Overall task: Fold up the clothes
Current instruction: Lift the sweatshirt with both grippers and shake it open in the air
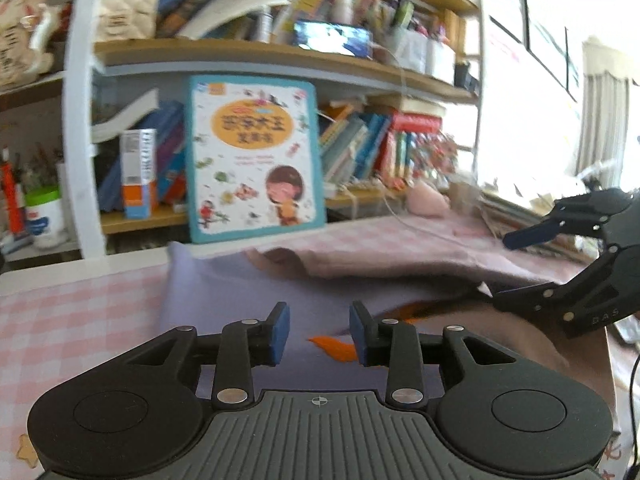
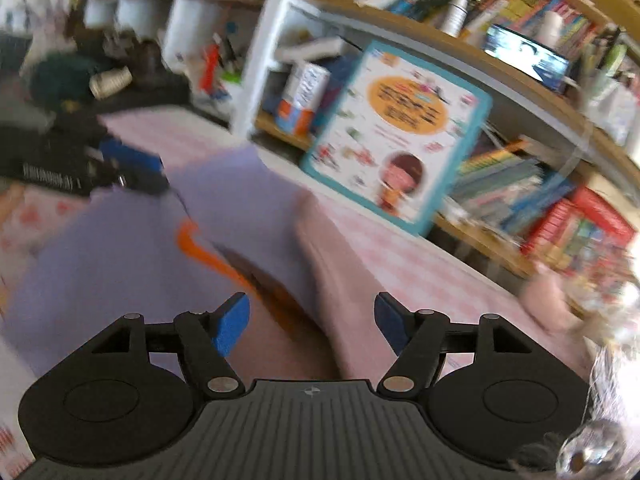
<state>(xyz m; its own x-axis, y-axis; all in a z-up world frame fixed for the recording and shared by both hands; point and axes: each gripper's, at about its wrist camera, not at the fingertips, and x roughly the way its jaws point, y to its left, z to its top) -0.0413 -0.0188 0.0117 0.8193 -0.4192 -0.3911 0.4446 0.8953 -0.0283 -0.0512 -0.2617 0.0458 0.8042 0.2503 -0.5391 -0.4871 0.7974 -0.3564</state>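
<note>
Garment position: lavender garment point(image 1: 224, 288) on checked tablecloth point(image 1: 72, 320), ahead of both grippers.
Left gripper point(image 1: 319, 334): jaws apart, empty.
Right gripper point(image 2: 313, 322): jaws apart, empty.

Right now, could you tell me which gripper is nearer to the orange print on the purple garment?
Left. The left gripper hovers right over the orange print, jaws open astride it. The right gripper is open over the pink fabric beside it, the print ahead to its left.

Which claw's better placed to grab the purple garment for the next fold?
Left, probably. The left claw is open right over the purple garment, facing it squarely. The right claw, also open, hangs over the pinkish cloth beside it.
</note>
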